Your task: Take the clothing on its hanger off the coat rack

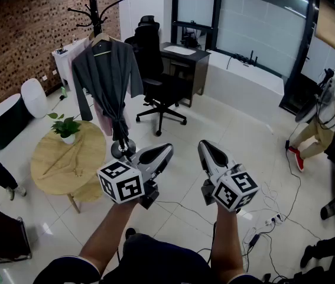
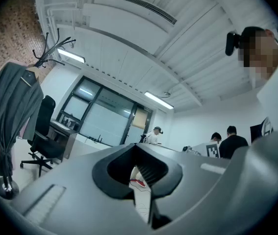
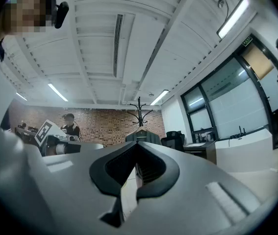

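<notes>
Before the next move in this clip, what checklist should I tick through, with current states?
1. Grey robe on wooden hanger, hung on coat rack: ok.
2. Left hand-held gripper empty, jaws together: ok.
3. Right hand-held gripper empty, jaws together: ok.
4. Jaws opened for a grasp: not ok.
5. Grippers near the hanger: not ok, both well short of the rack.
6. How the hanger's hook sits on its peg: cannot tell.

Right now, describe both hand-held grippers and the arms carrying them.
The left hand-held gripper and right hand-held gripper match: tapered grey shells with black-edged jaws, each bearing a white cube printed with black square markers. The sleeves are dark and short.
</notes>
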Demonstrator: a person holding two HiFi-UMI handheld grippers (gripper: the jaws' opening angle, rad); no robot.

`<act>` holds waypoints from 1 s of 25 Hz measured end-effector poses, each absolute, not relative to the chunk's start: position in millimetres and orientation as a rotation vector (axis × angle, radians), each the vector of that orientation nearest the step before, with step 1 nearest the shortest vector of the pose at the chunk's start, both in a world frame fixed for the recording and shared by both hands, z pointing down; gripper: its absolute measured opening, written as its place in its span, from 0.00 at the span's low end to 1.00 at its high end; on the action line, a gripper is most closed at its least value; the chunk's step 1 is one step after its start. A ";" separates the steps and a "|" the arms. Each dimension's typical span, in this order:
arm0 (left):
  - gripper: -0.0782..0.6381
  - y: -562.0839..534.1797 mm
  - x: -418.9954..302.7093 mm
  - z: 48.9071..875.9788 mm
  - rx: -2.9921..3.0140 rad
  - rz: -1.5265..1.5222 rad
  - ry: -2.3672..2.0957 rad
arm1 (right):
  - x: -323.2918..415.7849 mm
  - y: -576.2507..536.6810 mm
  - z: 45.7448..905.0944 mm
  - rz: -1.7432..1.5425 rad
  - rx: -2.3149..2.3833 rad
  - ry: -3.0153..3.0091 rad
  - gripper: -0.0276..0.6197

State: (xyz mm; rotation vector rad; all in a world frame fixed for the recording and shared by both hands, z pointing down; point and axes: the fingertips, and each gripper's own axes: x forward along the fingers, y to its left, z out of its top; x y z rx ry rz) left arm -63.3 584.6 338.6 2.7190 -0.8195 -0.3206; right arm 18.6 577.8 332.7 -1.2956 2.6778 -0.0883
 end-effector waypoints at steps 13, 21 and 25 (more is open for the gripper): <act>0.12 543.6 -76.5 326.8 2.766 -0.277 -0.872 | 4.9 535.8 317.3 -0.035 -1.252 2.692 0.05; 0.12 471.1 -121.5 320.6 2.777 -0.289 -0.960 | -24.6 469.8 314.7 -0.012 -1.233 2.712 0.05; 0.12 415.9 -144.4 326.7 2.778 -0.282 -0.992 | -45.8 415.8 321.6 -0.023 -1.216 2.729 0.05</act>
